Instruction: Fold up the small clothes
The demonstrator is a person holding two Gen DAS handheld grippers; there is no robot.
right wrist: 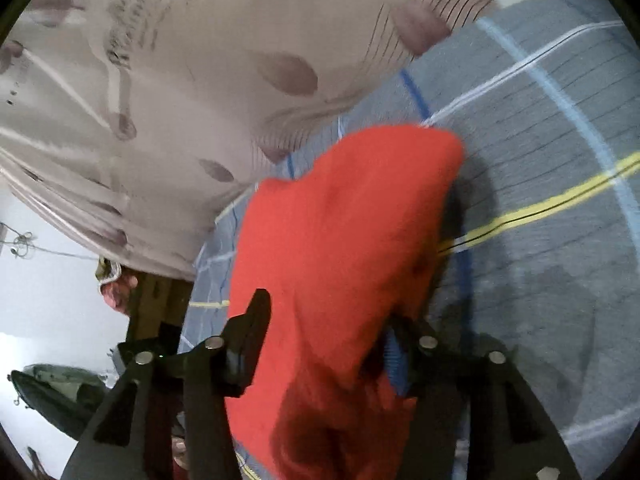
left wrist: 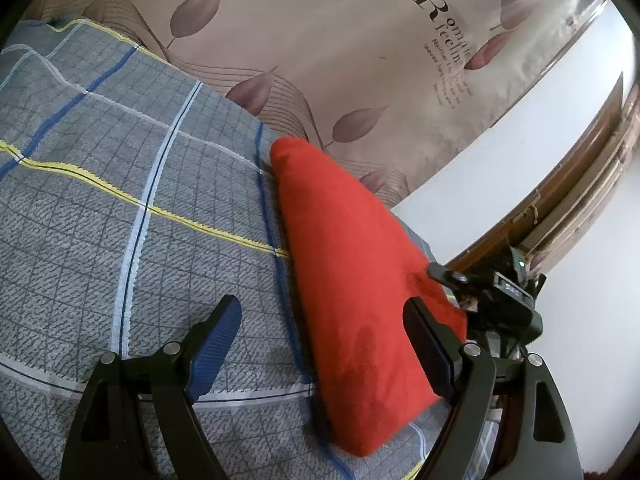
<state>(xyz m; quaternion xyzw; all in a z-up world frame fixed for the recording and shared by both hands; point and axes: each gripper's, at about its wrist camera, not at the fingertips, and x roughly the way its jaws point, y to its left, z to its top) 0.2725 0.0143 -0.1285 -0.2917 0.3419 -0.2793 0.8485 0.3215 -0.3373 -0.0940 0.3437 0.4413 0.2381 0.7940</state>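
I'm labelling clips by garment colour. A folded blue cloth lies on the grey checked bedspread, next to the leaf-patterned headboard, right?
Not quite: the cloth is red, not blue, as the left wrist view shows. It does lie folded on the grey checked bedspread, next to the leaf-patterned headboard.

Grey checked bedspread [left wrist: 120, 208], leaf-print curtain [left wrist: 320, 48], white wall [left wrist: 480, 160], wooden frame [left wrist: 580, 168]
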